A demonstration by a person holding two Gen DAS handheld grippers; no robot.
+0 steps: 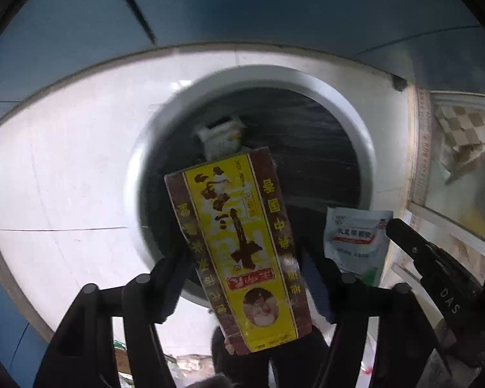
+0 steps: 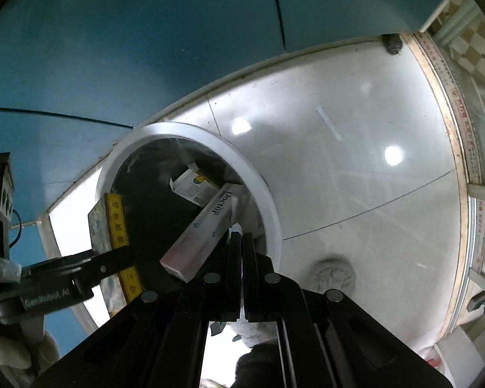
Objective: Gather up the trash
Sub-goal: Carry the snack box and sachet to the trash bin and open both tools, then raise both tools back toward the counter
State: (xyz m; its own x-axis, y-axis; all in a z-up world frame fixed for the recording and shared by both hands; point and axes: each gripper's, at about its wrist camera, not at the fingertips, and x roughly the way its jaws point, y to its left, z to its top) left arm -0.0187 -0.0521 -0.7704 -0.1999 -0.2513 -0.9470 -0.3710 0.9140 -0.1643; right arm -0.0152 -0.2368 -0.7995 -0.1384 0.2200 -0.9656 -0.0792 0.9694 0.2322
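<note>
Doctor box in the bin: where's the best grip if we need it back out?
Probably its near end, the one showing an end face, coming from above through the bin rim. The Doctor box is long, slim and lies tilted in the bin, so close the jaws across its narrow width.

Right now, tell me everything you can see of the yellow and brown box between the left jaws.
The yellow and brown box is a long, flat carton, apparently thin cardboard, with a yellow middle panel, dark brown borders, dark and yellow lettering and a round portrait near its lower end. It looks intact. It hangs lengthwise over the round bin, far end tilted toward the opening. The left gripper has jaws standing wide on either side; whether they press on it I cannot tell. In the right wrist view it shows edge-on at the bin's rim.
</note>
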